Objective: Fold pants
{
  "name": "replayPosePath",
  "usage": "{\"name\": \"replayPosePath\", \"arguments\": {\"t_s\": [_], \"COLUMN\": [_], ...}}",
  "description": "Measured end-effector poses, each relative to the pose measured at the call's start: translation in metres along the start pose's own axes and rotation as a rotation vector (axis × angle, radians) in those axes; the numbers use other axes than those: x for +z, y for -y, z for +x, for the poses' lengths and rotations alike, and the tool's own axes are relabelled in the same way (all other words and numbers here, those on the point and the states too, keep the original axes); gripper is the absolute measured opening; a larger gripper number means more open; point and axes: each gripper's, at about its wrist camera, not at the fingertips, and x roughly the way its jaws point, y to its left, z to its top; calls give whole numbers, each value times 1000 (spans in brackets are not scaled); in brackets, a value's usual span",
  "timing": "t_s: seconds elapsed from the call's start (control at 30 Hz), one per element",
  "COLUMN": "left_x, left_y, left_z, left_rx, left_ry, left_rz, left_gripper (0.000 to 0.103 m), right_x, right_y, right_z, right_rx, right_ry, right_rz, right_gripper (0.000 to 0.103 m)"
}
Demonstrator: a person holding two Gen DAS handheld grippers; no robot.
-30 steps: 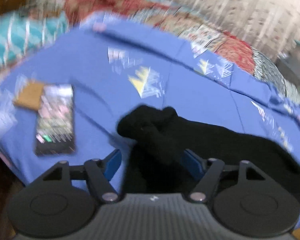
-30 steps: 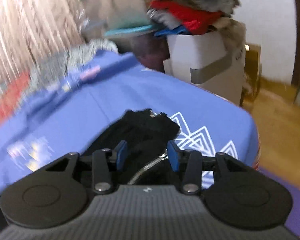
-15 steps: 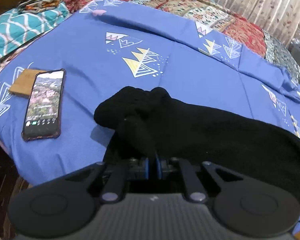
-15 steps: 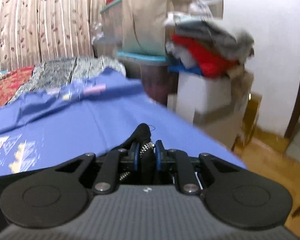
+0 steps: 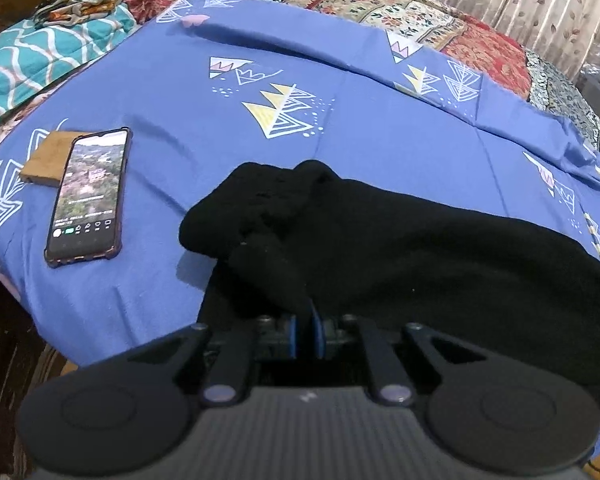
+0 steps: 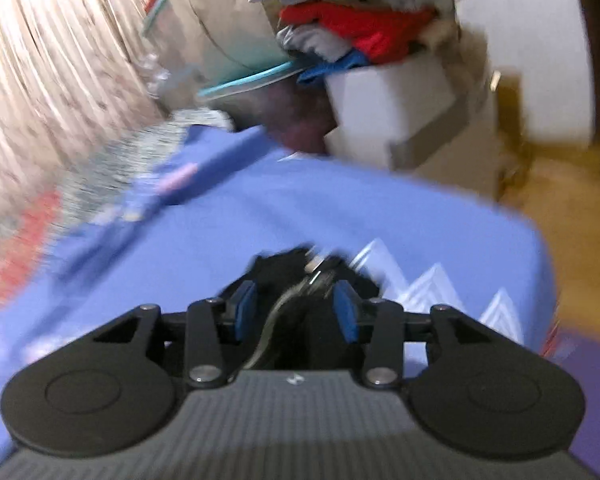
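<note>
Left claw (image 5: 305, 330): pressed together, pinching a fold of the black pants (image 5: 420, 264) at the near edge.
Right claw (image 6: 296, 312): jaws have just been opening; spread, zipper end of the pants (image 6: 296, 280) between them, pads clear.
Pants: on the blue bedsheet (image 5: 220, 128), long axis left to right, bunched end at left.
Surroundings: phone (image 5: 88, 196) left of the pants, overlapping a wooden block (image 5: 44, 158); neither touches the pants.
Far: laundry bin (image 6: 396, 112) beyond the bed corner.

one black pants (image 5: 400, 248), one phone (image 5: 88, 196), one wooden block (image 5: 46, 158), one blue sheet (image 5: 340, 128).
</note>
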Motion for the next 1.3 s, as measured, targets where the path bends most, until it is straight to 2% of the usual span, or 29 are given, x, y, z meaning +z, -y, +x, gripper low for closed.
{"name": "replayPosePath", "arguments": {"t_s": [0.07, 0.17, 0.33, 0.43, 0.53, 0.8, 0.87, 0.9, 0.93, 1.0, 1.17, 1.23, 1.3], "left_x": [-1, 0, 6, 6, 3, 1, 1, 1, 0, 0, -4, -10, -19], "left_y": [0, -1, -11, -17, -20, -27, -28, -29, -29, -31, -35, -34, -33], "left_z": [2, 3, -6, -12, -12, -8, -8, -8, -9, -10, -20, -21, -19], "left_rx": [-4, -15, -64, -92, -107, -140, -146, -149, -151, -155, -188, -190, -189], "left_ry": [-2, -7, -8, 8, 13, 15, 17, 19, 21, 21, 17, 5, -14], "left_rz": [3, 5, -39, -71, -86, -110, -112, -111, -109, -110, -114, -102, -86], "left_gripper": [8, 8, 8, 8, 8, 8, 8, 8, 8, 8, 8, 8, 8], "right_x": [-12, -43, -91, -110, -125, -134, -135, -136, -134, -132, -102, -97, -105], "right_y": [9, 9, -26, -51, -68, -81, -85, -86, -83, -81, -76, -72, -62], "right_z": [-17, -28, -34, -28, -16, -21, -17, -12, -8, -9, -58, -71, -70], "right_rx": [114, 228, 450, 485, 459, 449, 439, 431, 421, 410, 519, 481, 401], "right_ry": [-66, -188, -401, -512, -601, -638, -615, -610, -610, -618, -547, -533, -561], "right_rz": [77, 160, 210, 211, 196, 248, 232, 241, 255, 267, 210, 149, 126], "right_gripper": [46, 46, 46, 46, 46, 44, 37, 26, 7, 7, 6, 6, 6]}}
